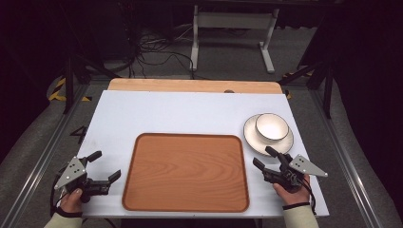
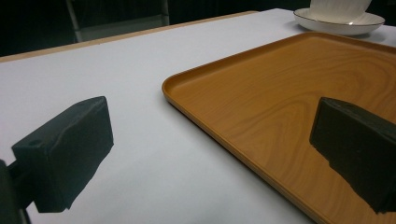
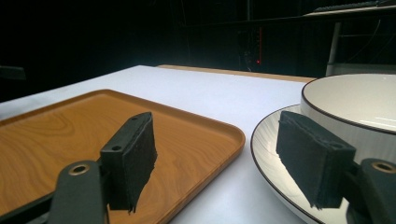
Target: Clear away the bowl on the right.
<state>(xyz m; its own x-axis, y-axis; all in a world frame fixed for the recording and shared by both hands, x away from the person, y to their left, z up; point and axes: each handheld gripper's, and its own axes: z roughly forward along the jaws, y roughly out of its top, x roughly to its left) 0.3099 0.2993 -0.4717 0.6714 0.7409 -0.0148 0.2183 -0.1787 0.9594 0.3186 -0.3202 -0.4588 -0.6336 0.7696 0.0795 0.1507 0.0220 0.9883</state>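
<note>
Wooden tray lies bare at centre; a white bowl sits on its plate just beyond the tray's far right corner. Left gripper and right gripper flank the tray, jaws wide apart, holding nothing, apparently poised to begin. No legible markings.

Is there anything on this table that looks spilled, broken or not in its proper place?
Nothing stands out. The wooden tray lies flat and empty, the bowl sits upright on its plate, and no spill or crack is visible.
</note>
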